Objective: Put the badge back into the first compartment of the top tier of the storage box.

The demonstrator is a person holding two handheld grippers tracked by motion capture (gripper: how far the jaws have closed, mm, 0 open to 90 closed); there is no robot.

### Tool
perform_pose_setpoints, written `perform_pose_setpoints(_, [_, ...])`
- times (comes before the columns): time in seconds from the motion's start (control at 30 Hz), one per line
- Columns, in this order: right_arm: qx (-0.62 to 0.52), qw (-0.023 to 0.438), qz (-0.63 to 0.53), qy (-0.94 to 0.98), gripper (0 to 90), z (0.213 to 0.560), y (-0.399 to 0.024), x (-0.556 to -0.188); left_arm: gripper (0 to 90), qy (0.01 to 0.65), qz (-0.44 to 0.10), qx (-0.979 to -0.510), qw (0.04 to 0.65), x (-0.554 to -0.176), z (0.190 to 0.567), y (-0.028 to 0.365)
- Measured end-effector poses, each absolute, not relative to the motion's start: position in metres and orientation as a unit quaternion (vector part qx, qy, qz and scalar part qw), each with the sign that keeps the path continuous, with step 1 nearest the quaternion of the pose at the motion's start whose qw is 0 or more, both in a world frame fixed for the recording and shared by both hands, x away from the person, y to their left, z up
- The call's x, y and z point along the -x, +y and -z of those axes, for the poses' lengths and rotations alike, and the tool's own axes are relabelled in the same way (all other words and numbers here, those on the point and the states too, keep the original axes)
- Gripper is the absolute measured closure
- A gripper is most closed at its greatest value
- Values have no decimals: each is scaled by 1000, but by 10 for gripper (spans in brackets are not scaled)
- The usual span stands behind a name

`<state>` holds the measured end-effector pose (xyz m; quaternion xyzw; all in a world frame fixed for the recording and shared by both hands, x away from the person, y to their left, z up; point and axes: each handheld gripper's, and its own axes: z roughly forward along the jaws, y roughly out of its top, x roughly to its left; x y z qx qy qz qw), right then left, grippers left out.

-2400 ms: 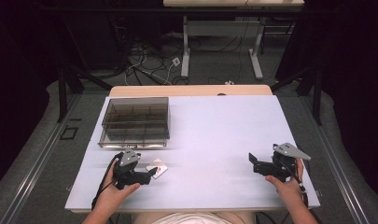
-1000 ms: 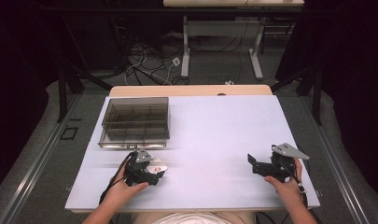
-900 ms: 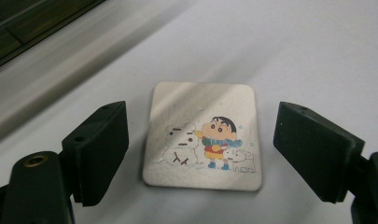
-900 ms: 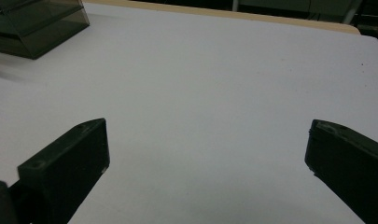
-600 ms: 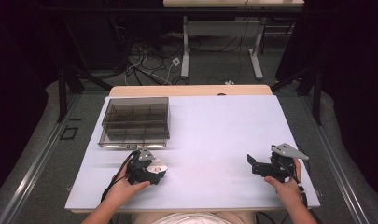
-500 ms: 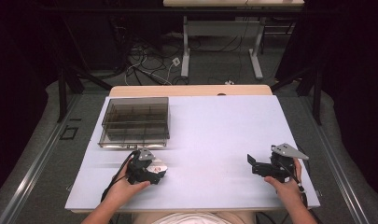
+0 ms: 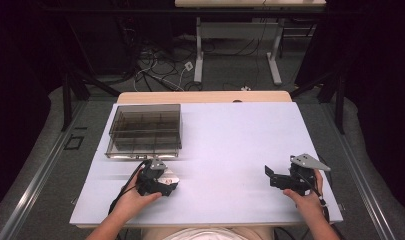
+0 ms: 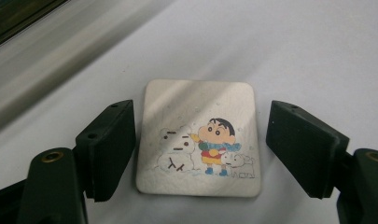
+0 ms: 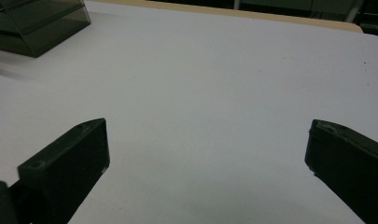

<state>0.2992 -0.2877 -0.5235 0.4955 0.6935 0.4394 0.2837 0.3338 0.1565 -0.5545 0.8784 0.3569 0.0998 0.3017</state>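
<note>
A small square metal plate (image 8: 198, 140) with a cartoon of a child, a snowman and a dog lies flat on the white table (image 7: 230, 145). My left gripper (image 8: 200, 135) straddles it; its jaws have just been closing. The left pad is at the plate's edge and the right pad stands a little off it, so it is open. In the high view the left gripper (image 7: 166, 182) sits over the plate (image 7: 170, 175) near the front left. My right gripper (image 7: 270, 176) rests at the front right. Its jaws are wide open over bare table in the right gripper view (image 9: 205, 149).
A smoky clear box with compartments (image 7: 145, 130) stands at the back left, just beyond the left gripper, and its corner shows in the right gripper view (image 9: 35, 18). Beyond the table's far edge are desk legs and cables on the floor.
My left gripper has shifted right, over the metal plate that lay beside it. The right gripper has not moved.
</note>
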Motion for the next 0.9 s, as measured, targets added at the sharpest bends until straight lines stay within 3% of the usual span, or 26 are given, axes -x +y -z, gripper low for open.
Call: perform_pose_setpoints(0.9, [-498, 280, -435, 696, 0, 524, -286, -300, 326, 347, -95, -885, 295, -337, 552, 158])
